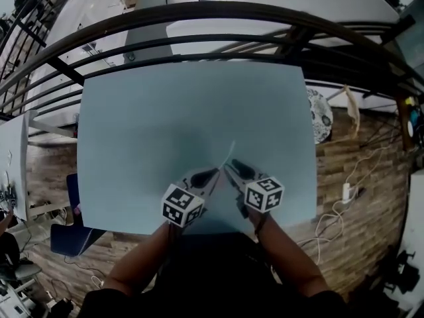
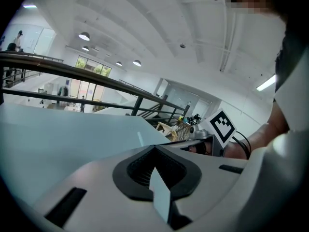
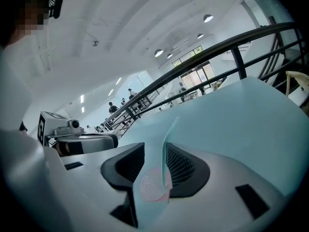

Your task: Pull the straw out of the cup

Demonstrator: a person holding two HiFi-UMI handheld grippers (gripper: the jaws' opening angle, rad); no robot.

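Observation:
No cup shows in any view. A thin pale straw (image 1: 229,152) slants up over the light blue table (image 1: 165,124), just ahead of both grippers. In the right gripper view the translucent straw (image 3: 165,153) stands in the gap of my right gripper (image 3: 155,146), against the right-hand pad. The jaws stand apart and do not clamp it. A faint pink disc (image 3: 153,187) lies at its foot. My left gripper (image 2: 154,147) has its tips together, with a short pale strip (image 2: 160,197) wedged upright in the hollow behind them. Both grippers, left (image 1: 213,173) and right (image 1: 228,168), hover near the table's front edge.
A black metal railing (image 1: 218,28) curves round the table's far side. White cables and a power strip (image 1: 346,192) lie on the wooden floor to the right. A blue chair (image 1: 69,234) stands at the front left.

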